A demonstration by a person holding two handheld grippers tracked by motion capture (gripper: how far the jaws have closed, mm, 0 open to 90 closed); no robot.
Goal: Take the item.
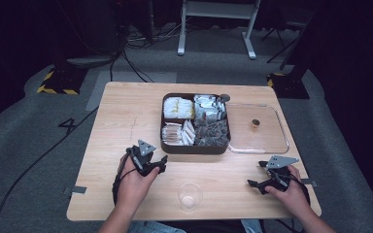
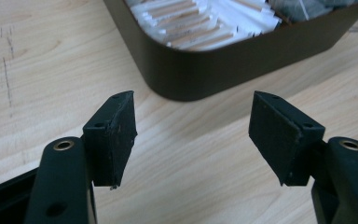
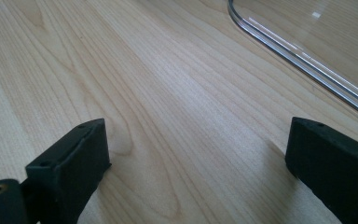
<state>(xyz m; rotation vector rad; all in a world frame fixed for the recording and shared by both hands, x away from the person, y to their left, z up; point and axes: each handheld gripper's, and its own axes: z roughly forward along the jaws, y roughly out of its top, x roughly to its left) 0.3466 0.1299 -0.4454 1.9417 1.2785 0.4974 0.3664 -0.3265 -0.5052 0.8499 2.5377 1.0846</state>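
Observation:
A dark brown box with four compartments of packets and sachets stands at the table's middle. Its near corner fills the top of the left gripper view, with white and tan sticks inside. My left gripper is open, just off the box's near left corner, jaws empty. A clear lid with a small brown knob lies flat to the right of the box. My right gripper is open and empty over bare wood, with the lid's rim ahead of it.
A clear plastic cup stands near the table's front edge between my two hands. The wooden table has bare room at left. Beyond it lie grey floor, cables and a white frame's feet.

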